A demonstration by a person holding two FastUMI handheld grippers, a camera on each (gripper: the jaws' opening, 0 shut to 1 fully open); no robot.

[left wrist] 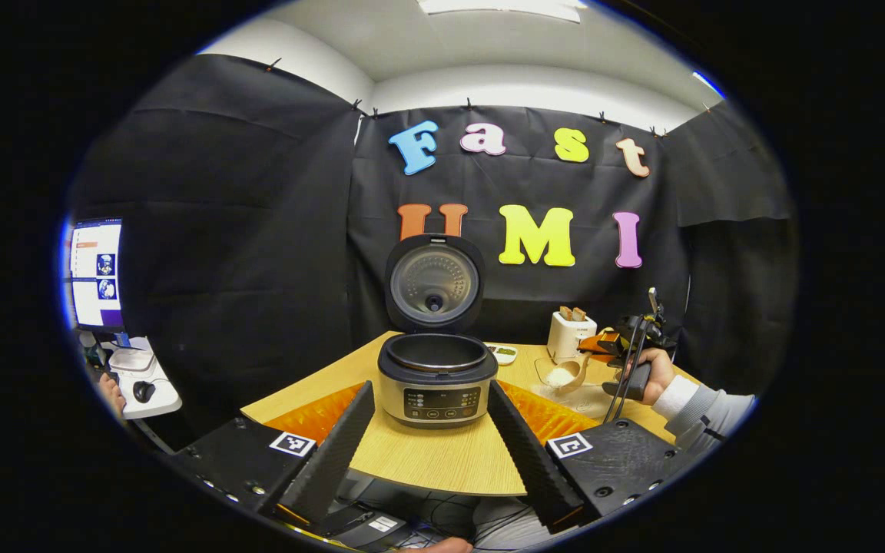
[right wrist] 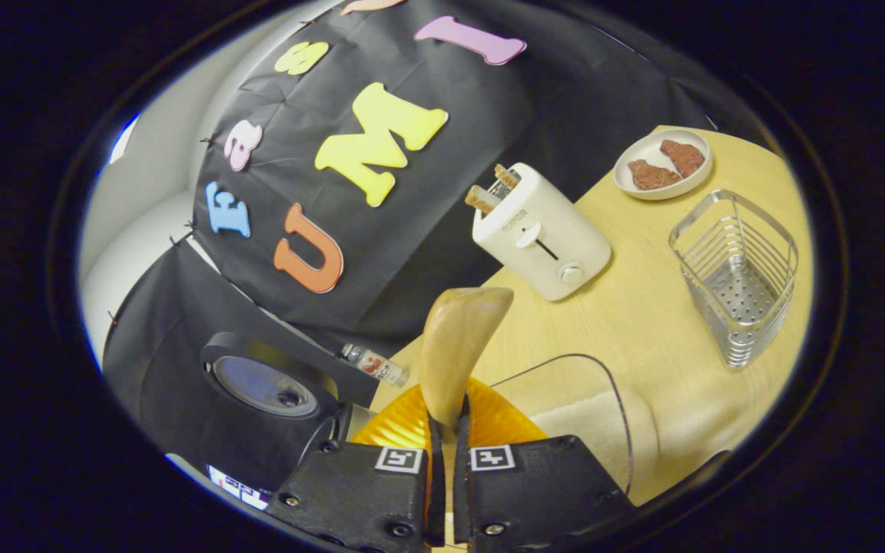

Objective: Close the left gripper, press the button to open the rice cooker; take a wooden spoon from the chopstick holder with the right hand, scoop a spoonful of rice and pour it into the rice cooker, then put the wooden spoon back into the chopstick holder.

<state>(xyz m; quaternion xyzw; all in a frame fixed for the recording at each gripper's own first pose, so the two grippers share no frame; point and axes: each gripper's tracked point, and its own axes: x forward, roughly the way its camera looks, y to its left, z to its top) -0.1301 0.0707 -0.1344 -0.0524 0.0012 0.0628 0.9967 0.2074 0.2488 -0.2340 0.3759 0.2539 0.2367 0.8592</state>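
Currently the right gripper is pinching the wooden spoon by its handle, jaws nearly shut, above the clear rice bowl, tilted steeply. Risk: such tilt may be spilling rice onto the table before reaching the open rice cooker. The left gripper is hovering before the cooker, jaws wide and empty.
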